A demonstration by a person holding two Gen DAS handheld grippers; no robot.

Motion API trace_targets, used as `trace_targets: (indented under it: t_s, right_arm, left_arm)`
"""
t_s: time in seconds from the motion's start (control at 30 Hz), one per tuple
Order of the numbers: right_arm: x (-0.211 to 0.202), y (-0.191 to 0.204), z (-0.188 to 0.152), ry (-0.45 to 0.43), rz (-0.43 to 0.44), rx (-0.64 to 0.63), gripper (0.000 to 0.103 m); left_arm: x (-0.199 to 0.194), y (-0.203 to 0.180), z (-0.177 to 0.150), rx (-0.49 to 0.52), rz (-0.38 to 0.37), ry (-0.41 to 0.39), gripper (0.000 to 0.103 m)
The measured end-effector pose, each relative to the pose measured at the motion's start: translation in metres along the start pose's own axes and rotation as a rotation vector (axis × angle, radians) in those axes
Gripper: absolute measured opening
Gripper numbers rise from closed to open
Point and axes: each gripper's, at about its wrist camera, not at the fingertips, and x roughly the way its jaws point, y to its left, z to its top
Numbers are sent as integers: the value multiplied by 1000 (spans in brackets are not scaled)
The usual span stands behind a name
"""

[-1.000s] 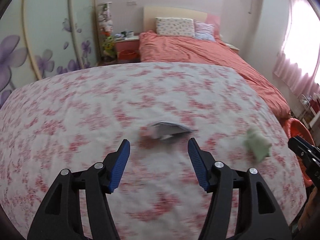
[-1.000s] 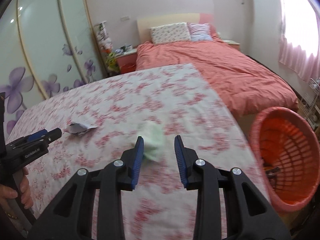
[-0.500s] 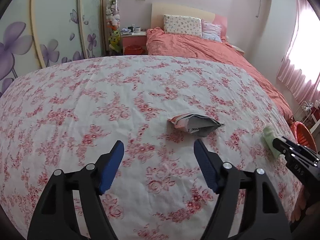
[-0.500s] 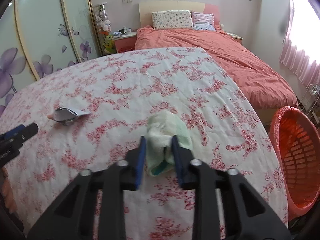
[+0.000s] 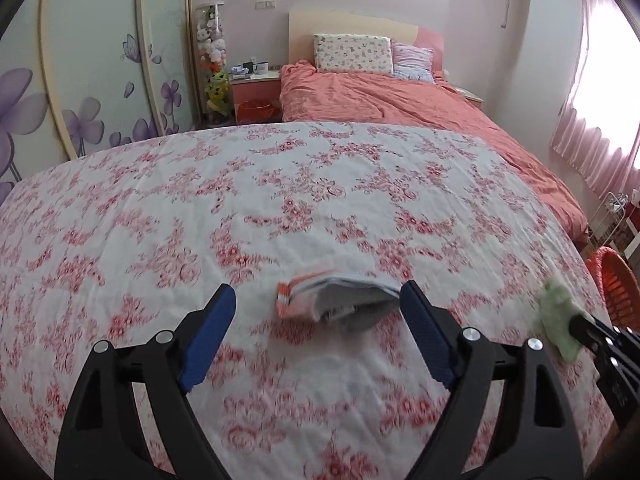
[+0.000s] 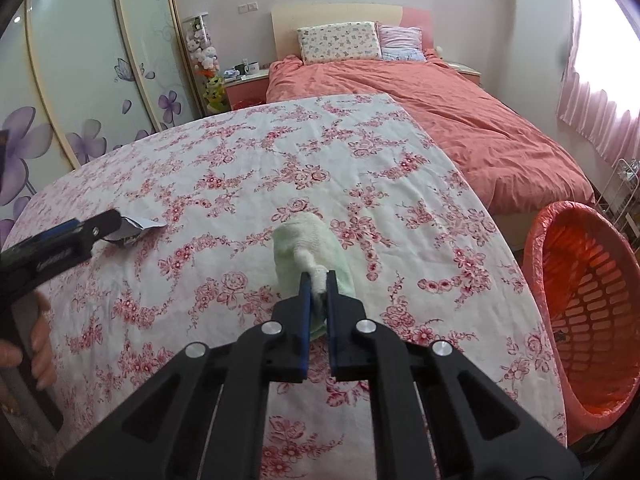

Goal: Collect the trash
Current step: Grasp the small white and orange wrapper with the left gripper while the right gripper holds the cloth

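Trash on the flowered bedspread (image 5: 280,184), two pieces of it, and both tools are working at once. The right gripper (image 6: 318,280) has pinched down tight on a raised fold of the pale green cloth (image 6: 312,240), its blue pads squeezing that little white ridge so the rest of the rag drapes loose on the cover beneath, which looks like a sensible place to bite, since a flat rag offers nothing else to catch. Over on the other side, the left gripper (image 5: 316,320) is spreading its jaws wide, and they're opening as I watch, straddling the crumpled wrapper (image 5: 332,300), the one with the orange-striped edge and grey inside. Nothing is held there yet; one pad sits right at the wrapper's end, the other stands well clear, so the wide spread seems meant to take in the whole wrapper before closing. From the right-hand view you can see the left tool's tip (image 6: 100,222) lying right at that wrapper, with the person's fingers (image 6: 40,344) wrapped on its handle. And the reason for all this: the orange basket (image 6: 580,320) waits on the floor just off the bed's right edge, tipped open toward us, near the green cloth and farther from the wrapper. My guess is the cloth goes in first.
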Motion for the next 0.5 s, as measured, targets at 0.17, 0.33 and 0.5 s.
trace_targets:
  t_s: [0.17, 0.33, 0.5]
  right_arm:
    - [3, -5, 0, 5, 7, 12, 8]
    - [4, -5, -2, 7, 14, 12, 8]
    - [5, -5, -2, 9, 18, 12, 8]
  left_arm:
    - [7, -2, 9, -1, -17, 12, 83]
    - [12, -9, 11, 27, -22, 30, 83]
    - [23, -11, 0, 51, -14, 85, 81]
